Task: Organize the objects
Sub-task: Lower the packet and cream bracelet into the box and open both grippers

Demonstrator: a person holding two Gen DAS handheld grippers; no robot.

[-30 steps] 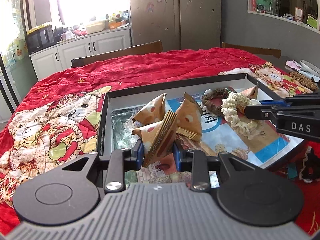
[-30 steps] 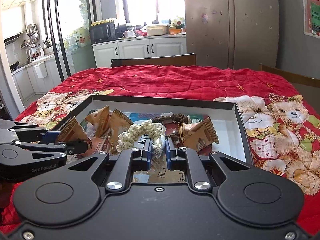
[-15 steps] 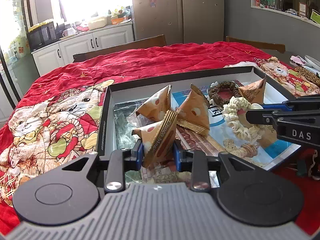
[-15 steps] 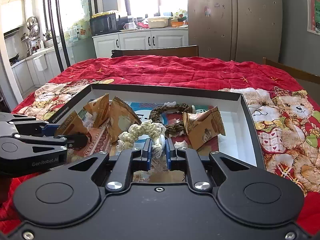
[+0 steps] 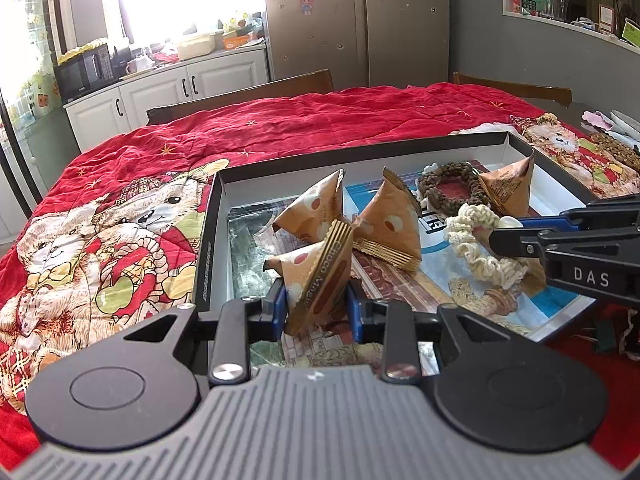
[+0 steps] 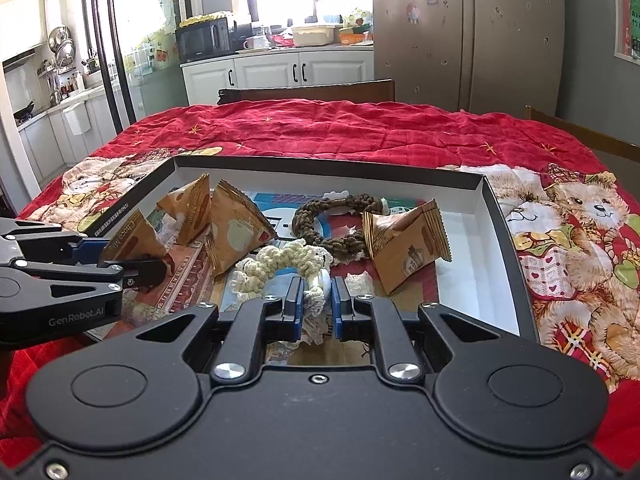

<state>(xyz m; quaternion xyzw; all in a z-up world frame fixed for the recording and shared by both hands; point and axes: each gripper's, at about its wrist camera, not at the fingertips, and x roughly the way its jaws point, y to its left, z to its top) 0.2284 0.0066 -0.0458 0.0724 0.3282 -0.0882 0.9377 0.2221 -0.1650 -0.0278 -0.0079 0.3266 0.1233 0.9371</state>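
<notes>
apparently snack packet (image 5: 316,276) between left fingers (image 5: 277,312)

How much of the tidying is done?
Done: three triangle snack packets and a brown braided ring lie in the box. In hand: the left gripper holds a fourth packet; the right gripper holds a cream ring. Left: releasing both.

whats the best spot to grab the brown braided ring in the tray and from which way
Take the brown braided ring on its near arc, one finger in the open middle and one outside, coming down from above. It lies flat on the tray floor, so a sideways approach finds little to pinch. Its far arc sits near the tray wall, and the right-hand snack packet crowds its right side.
</notes>
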